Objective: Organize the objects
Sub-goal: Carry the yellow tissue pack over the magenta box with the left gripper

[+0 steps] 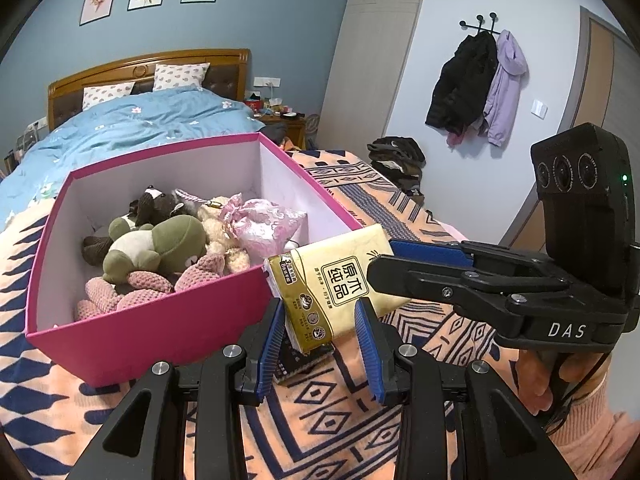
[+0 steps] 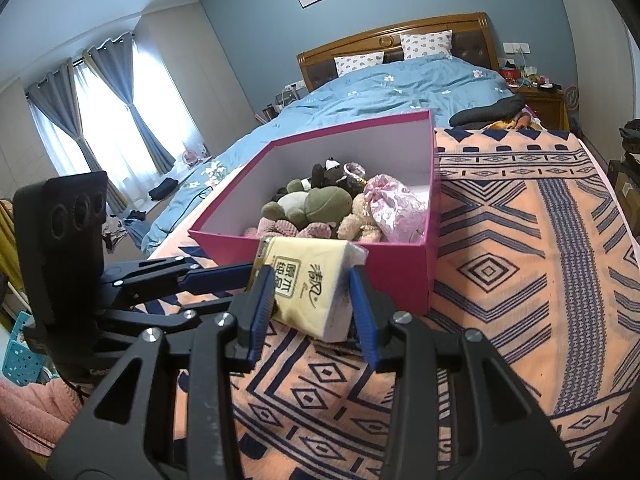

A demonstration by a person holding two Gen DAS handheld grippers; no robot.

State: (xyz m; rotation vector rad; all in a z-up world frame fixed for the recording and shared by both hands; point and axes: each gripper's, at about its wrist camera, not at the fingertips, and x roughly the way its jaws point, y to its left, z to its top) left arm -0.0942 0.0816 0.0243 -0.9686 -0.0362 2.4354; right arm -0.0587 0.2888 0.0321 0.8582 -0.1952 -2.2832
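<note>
Plush toys (image 1: 160, 248) & pink pouch (image 1: 268, 224) already in pink box (image 1: 160, 332). Tissue pack (image 1: 336, 284) pinched by both left gripper (image 1: 320, 328) & right gripper (image 2: 312, 300), just beside box front, not yet in.

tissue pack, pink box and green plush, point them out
tissue pack (image 1: 340, 280), left wrist view, printed yellow face
pink box (image 2: 400, 268), right wrist view, near outer wall
green plush (image 1: 176, 240), left wrist view, its head

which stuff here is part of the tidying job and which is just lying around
In the job:
- tissue pack, held by both tongs
- pink box
- plush toys in the box
- left tongs
- right tongs

Lying about:
- coats on the wall hooks
- pillows
- clothes pile
</note>
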